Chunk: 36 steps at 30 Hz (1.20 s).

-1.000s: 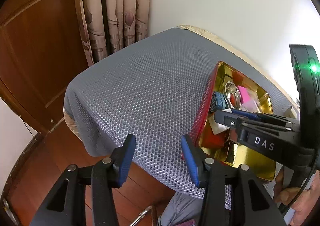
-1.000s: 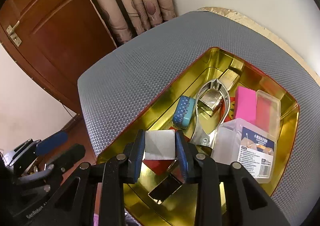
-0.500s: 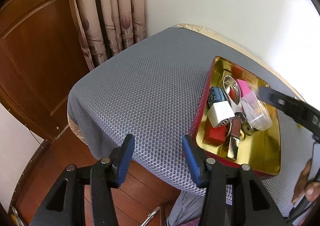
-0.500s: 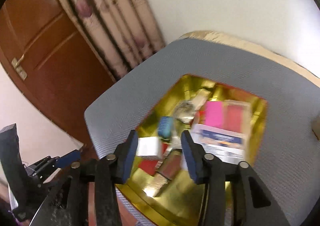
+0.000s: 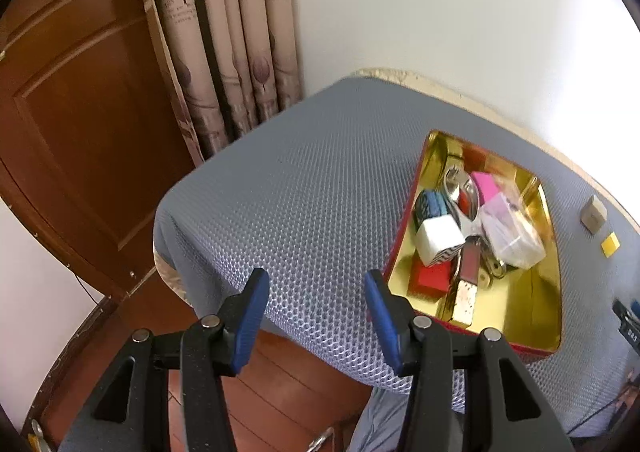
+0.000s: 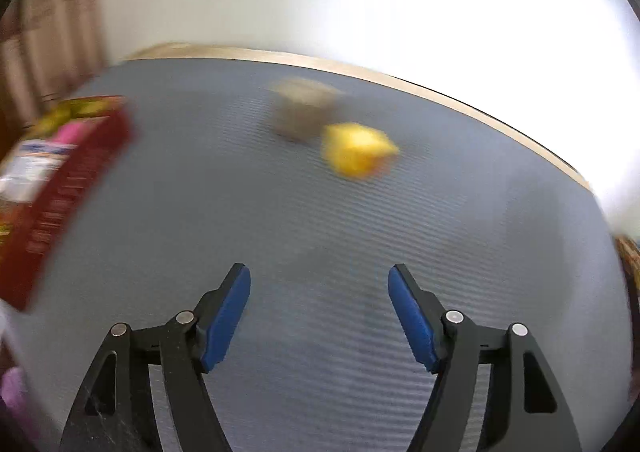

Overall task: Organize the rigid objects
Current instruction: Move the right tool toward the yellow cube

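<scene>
The right tool (image 6: pixel 319 312) is opening, nothing between its pads, over bare grey worktop (image 6: pixel 304 219); a yellow block (image 6: pixel 354 147) and beige block (image 6: pixel 302 107) lie near the far edge. The left tool (image 5: pixel 316 312) gapes empty beside the gold tin (image 5: pixel 516 320).

A grey honeycomb-mesh table cover (image 5: pixel 304 187) carries a red-walled, gold-lined metal tray (image 5: pixel 544 316). Inside the tray lie a white cube (image 5: pixel 438 238) and a pink block (image 5: pixel 486 183); beside it, a yellow cube (image 6: pixel 356 147).
</scene>
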Tool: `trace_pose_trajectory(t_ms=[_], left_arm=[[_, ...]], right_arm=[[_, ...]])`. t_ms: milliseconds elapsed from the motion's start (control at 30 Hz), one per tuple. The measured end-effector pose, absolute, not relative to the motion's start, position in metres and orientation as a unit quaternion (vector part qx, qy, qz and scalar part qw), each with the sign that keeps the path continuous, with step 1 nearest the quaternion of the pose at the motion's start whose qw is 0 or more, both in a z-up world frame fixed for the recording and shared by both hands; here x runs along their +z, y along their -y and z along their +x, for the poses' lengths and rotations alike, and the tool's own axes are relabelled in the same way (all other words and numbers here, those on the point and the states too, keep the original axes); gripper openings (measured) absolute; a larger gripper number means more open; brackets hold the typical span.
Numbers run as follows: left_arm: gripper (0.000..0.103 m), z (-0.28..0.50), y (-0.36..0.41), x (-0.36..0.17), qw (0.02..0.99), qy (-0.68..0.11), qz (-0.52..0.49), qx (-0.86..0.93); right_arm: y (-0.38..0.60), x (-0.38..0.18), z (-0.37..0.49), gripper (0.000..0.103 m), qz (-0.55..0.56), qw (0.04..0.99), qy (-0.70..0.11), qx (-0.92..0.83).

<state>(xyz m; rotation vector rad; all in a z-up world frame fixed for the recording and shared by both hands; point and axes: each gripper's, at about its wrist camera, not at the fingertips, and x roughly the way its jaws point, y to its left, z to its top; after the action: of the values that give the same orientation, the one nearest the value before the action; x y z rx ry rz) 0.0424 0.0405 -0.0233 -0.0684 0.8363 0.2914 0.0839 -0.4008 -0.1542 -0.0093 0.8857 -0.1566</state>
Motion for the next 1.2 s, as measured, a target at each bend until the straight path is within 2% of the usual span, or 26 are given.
trace_pose_trajectory(t_ms=[167, 367, 467, 500, 533, 733, 1000, 1200], left_arm=[[0.051, 0.040, -0.018, -0.021, 0.904, -0.407, -0.004, 0.134], [0.051, 0.046, 0.046, -0.007, 0.905, -0.422, 0.016, 0.042], [0.054, 0.066, 0.105, 0.007, 0.902, -0.423, 0.039, -0.074], [0.062, 0.072, 0.122, 0.008, 0.899, -0.423, 0.053, -0.101], [0.064, 0.081, 0.148, 0.010, 0.891, -0.423, 0.081, -0.144], [0.064, 0.143, 0.266, 0.001, 0.850, -0.425, 0.192, -0.247], [0.064, 0.242, 0.337, -0.026, 0.803, -0.487, 0.182, -0.291], [0.064, 0.288, 0.353, -0.052, 0.775, -0.536, 0.159, -0.293]], right_arm=[[0.479, -0.169, 0.062, 0.081, 0.063, 0.895, -0.424, -0.124], [0.518, -0.175, 0.056, 0.092, 0.150, 0.892, -0.413, -0.100], [0.516, -0.176, 0.057, 0.097, 0.142, 0.893, -0.417, -0.090], [0.515, -0.176, 0.057, 0.097, 0.141, 0.894, -0.417, -0.087], [0.516, -0.176, 0.057, 0.098, 0.144, 0.894, -0.415, -0.083], [0.527, -0.177, 0.049, 0.099, 0.159, 0.896, -0.409, -0.071], [0.526, -0.174, 0.040, 0.103, 0.161, 0.896, -0.408, -0.059], [0.527, -0.174, 0.040, 0.103, 0.161, 0.897, -0.409, -0.056]])
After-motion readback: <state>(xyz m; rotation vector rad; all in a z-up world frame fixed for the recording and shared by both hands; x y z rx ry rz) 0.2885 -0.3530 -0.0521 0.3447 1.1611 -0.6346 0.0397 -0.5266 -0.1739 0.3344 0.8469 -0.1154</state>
